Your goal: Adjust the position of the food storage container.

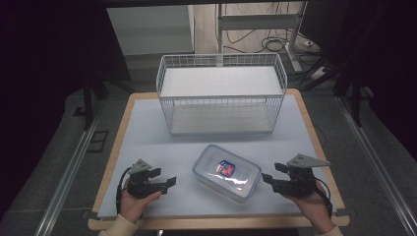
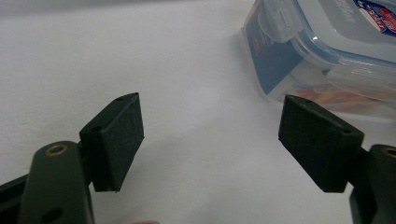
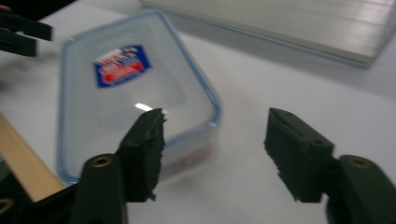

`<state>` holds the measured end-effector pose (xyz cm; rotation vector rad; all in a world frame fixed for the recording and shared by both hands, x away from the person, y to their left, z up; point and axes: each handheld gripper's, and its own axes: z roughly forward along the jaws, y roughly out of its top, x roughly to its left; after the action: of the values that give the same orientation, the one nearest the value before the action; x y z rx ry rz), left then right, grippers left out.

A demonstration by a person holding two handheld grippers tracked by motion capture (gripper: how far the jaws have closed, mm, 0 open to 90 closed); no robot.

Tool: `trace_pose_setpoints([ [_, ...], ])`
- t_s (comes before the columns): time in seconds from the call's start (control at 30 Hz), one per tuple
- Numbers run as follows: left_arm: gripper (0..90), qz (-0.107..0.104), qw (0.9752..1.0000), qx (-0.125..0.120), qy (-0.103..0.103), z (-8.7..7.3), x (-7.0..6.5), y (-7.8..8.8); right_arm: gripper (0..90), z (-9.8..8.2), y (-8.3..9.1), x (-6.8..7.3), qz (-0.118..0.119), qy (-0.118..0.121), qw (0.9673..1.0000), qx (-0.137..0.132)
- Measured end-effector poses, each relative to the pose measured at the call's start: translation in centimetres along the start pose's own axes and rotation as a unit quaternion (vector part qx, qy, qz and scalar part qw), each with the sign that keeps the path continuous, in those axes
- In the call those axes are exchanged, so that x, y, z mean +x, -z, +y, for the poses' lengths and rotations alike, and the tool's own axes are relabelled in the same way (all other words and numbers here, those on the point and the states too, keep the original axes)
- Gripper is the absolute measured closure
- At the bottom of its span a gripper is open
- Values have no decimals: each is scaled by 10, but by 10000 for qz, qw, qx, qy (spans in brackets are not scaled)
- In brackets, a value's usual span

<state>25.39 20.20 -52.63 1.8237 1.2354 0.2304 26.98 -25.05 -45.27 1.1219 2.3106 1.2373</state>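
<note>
Nothing grasped yet: the clear rectangular plastic box with blue-trimmed lid (image 1: 226,172) sits on the counter before the white wire basket (image 1: 221,93). Flanking the box, left gripper (image 1: 166,183) and right gripper (image 1: 268,180) hold jaws apart, empty.

Wire basket (image 1: 221,93) blocks beyond container (image 1: 226,172)

A clear lidded plastic container (image 1: 226,172), blue-rimmed, lies flat between the two tongs; its orange contents are perhaps food.
</note>
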Motion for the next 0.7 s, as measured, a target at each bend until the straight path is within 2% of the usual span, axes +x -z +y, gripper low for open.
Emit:
trace_pose_setpoints([
  [0.17, 220, -11, 10000, 32, 8, 0, 0, -1, 739, 13, -5, 16, 295, 253, 9992, -67],
  [0.27, 221, -7, 10000, 40, 20, 0, 1, -1, 844, 18, -10, 26, 535, 385, 9978, 16],
  [0.37, 221, 5, 10000, 55, 21, 0, 0, -1, 889, 21, -17, 39, 698, 558, 9959, 98],
  [0.47, 222, 4, 10000, 54, 25, 0, -1, -1, 896, 23, -25, 54, 919, 726, 9929, 216],
  [0.53, 222, 7, 10000, 66, 19, 0, -1, -1, 896, 24, -31, 65, 1126, 833, 9897, 303],
  [0.57, 222, 7, 10000, 66, 19, 0, -1, -1, 896, 24, -31, 65, 1126, 833, 9897, 303],
  [0.6, 222, 2, 10000, 82, 15, 0, -1, -2, 897, 23, -37, 77, 1255, 1016, 9861, 405],
  [0.63, 222, 0, 10000, 80, 15, -1, 0, -2, 897, 21, -39, 83, 1339, 1090, 9838, 483],
  [0.67, 223, -2, 10000, 85, 14, -1, 0, -2, 897, 19, -42, 89, 1391, 1156, 9821, 535],
  [0.7, 223, -2, 10000, 85, 14, -1, 0, -2, 897, 19, -42, 89, 1391, 1156, 9821, 535],
])
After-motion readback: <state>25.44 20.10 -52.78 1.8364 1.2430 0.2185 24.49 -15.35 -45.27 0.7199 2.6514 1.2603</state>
